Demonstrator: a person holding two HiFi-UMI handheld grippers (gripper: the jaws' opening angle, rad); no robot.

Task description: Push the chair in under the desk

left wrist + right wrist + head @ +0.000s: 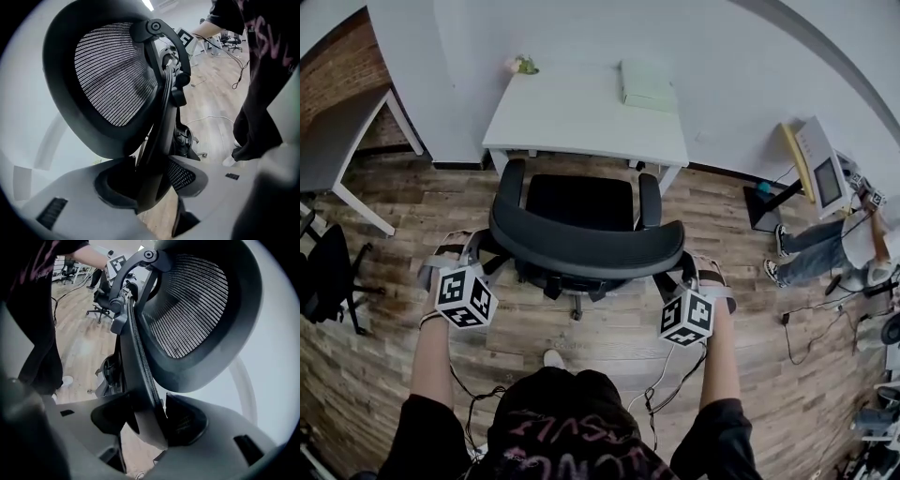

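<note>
A black mesh office chair (581, 202) faces the white desk (581, 117), its seat front near the desk's edge. Its curved backrest (586, 251) is nearest me. My left gripper (473, 248) is shut on the backrest's left edge, and in the left gripper view the black frame (154, 140) sits clamped between the grey jaws of the left gripper (150, 187). My right gripper (694, 270) is shut on the right edge, and the right gripper view shows the rim (140, 380) pinched in the right gripper (145, 420). The chair's base is mostly hidden under the seat.
A pale green box (649, 84) and a small object (523, 65) lie on the desk by the wall. A grey table (337, 141) and a black chair (328, 272) stand at the left. A seated person (825, 248), a screen (825, 173) and floor cables (811, 328) are at the right.
</note>
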